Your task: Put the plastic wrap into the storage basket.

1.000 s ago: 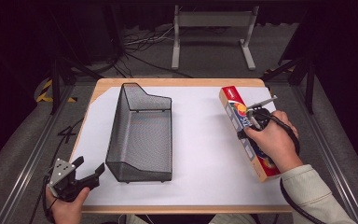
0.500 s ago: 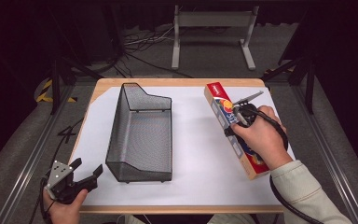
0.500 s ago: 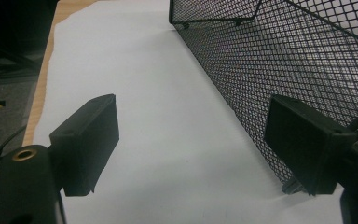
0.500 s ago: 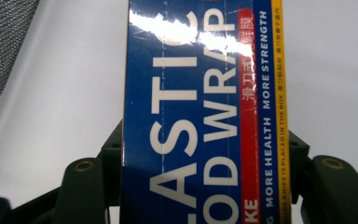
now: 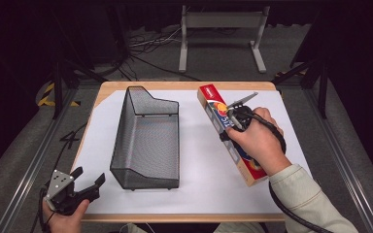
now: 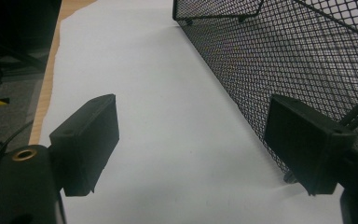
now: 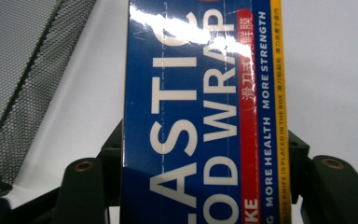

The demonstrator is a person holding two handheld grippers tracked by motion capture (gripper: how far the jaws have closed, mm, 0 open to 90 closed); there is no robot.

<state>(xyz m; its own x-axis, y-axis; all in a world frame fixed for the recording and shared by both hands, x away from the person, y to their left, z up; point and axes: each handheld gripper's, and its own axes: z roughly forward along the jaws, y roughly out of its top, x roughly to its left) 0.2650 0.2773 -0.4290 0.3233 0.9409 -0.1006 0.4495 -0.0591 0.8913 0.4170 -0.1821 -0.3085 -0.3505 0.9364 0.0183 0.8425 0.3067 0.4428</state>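
White paper underlies a long blue-and-red plastic wrap box [image 5: 213,106] clamped by the right gripper [image 5: 231,122].

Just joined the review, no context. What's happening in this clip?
A person works at a table with a handheld gripper in each hand. The right gripper is shut on a long plastic wrap box, gripped across its width, right of the black mesh basket. The left gripper hangs open near the table's front left corner, beside the basket, holding nothing. The basket looks empty.
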